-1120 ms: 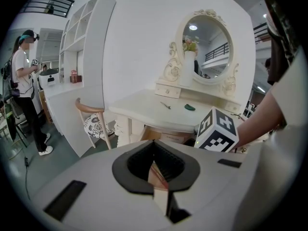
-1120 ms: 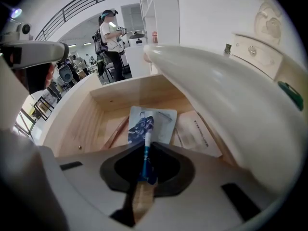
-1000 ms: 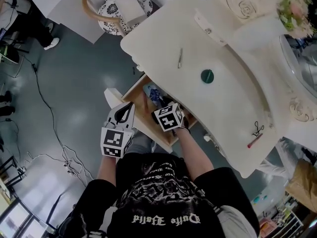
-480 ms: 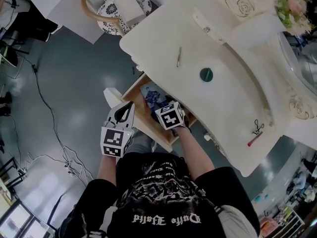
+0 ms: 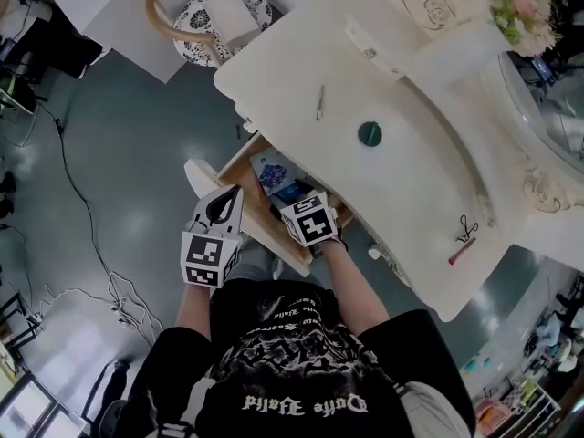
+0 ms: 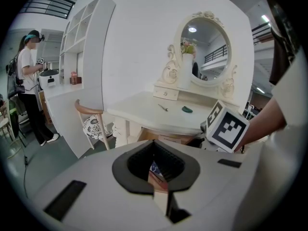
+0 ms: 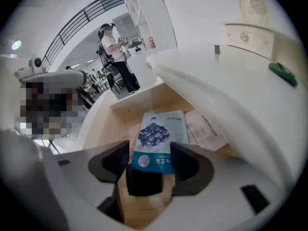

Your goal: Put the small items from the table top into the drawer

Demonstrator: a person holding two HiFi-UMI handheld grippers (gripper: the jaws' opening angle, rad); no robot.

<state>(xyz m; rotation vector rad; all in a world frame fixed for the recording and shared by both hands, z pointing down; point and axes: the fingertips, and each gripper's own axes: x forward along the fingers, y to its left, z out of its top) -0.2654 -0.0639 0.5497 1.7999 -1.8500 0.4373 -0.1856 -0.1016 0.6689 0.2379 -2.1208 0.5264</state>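
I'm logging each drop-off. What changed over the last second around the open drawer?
The right tool drew back slightly from the open wooden drawer; its jaws have just been opening, and the blue-and-white flat packet lies loose on the drawer floor between them. The left tool, the dark green round item and the slim metal piece on the white tabletop stayed put.

Open drawer (image 5: 239,162), blue packet (image 5: 271,172) inside, green disc (image 5: 370,134)

Two claws (image 6: 157,176) (image 7: 150,159), one drawer (image 5: 236,161), one blue packet (image 5: 271,172), one chair (image 5: 195,18)
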